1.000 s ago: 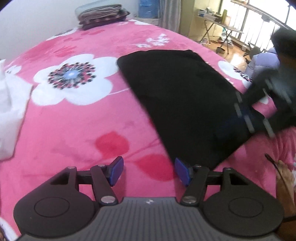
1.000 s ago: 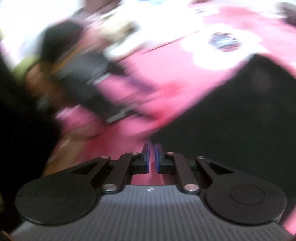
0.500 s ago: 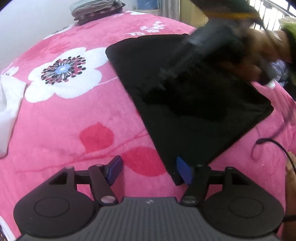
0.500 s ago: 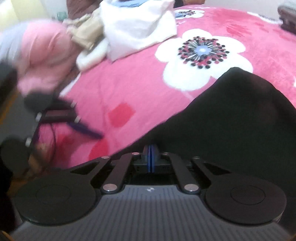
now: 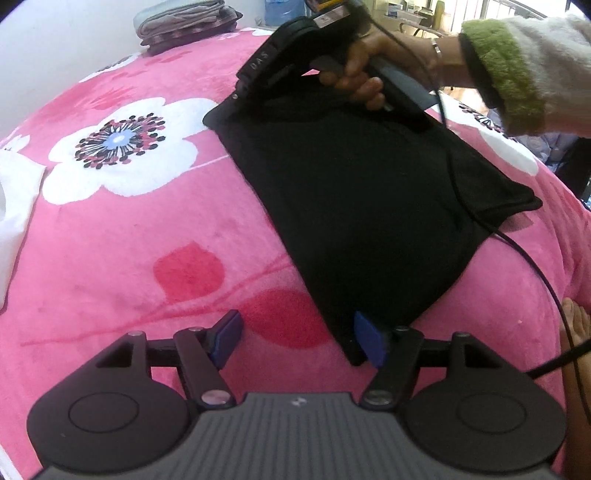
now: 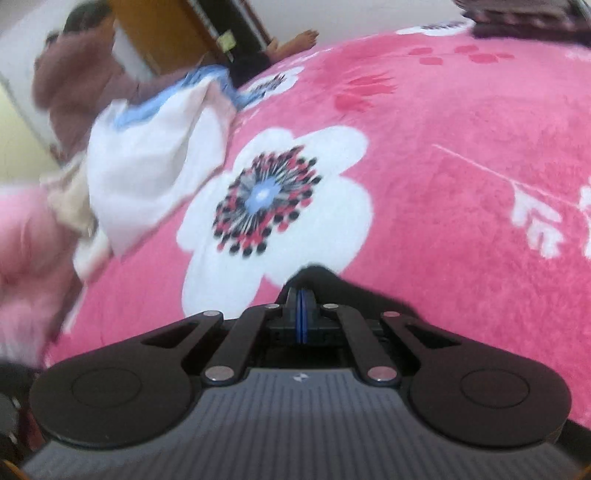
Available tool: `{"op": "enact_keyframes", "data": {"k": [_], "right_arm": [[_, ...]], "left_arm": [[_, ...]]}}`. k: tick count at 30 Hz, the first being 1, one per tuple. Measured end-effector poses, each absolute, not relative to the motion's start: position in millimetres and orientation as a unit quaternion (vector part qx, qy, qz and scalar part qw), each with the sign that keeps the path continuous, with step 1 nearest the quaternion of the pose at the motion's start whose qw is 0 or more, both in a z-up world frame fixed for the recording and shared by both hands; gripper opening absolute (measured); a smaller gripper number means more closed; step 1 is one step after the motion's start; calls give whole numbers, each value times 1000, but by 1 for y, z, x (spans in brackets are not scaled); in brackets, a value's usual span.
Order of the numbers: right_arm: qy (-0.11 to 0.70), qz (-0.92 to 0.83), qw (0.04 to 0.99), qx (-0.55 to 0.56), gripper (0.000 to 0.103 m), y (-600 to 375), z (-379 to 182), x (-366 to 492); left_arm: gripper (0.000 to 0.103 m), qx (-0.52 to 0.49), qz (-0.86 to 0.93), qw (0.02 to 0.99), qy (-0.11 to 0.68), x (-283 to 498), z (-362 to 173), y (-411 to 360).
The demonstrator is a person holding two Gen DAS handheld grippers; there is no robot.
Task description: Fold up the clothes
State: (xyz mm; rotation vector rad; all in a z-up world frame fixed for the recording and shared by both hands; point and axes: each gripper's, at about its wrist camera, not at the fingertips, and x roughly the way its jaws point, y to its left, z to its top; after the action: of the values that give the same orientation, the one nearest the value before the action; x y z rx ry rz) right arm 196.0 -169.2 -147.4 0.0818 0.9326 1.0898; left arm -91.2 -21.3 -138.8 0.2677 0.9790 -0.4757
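A black garment (image 5: 362,206) lies flat on the pink flowered blanket (image 5: 147,229), a folded edge showing at its right side. My left gripper (image 5: 299,336) is open and low at the garment's near corner; its right finger (image 5: 369,343) touches that corner. A hand holds my right gripper (image 5: 240,92) at the garment's far left corner. In the right wrist view the right gripper (image 6: 303,295) is shut, with black cloth (image 6: 314,275) bunched around its tips.
A white cloth (image 5: 14,206) lies at the left edge, and a stack of folded clothes (image 5: 184,26) sits at the back. A cable (image 5: 517,243) trails over the garment's right side. A white and blue pile (image 6: 147,166) and a person (image 6: 74,81) are beyond the bed.
The right gripper swept from the garment's right side across to its far left corner, staying shut. The left gripper edged forward until its right finger met the near corner.
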Motion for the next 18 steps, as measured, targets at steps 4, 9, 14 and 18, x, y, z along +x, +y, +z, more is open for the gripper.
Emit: {"op": "enact_keyframes", "data": {"k": [4,9,14,18], "right_arm": [[430,470,766,90,0,-173,-154,211],[424,444,786,71,0,-171,-151,216],[406,418,810,55,5,-177,-139,214],[391,398,829,42,4,-182,-129,212]], "left_arm": [[70,125,-227,849,460,-93,-140,-20],[70,123,-230,849,459,-94,-140,-20],[71,119,-231,850,457,-97,-139,-19],[71,117,-231,851,458,-96,-140,-18]]}}
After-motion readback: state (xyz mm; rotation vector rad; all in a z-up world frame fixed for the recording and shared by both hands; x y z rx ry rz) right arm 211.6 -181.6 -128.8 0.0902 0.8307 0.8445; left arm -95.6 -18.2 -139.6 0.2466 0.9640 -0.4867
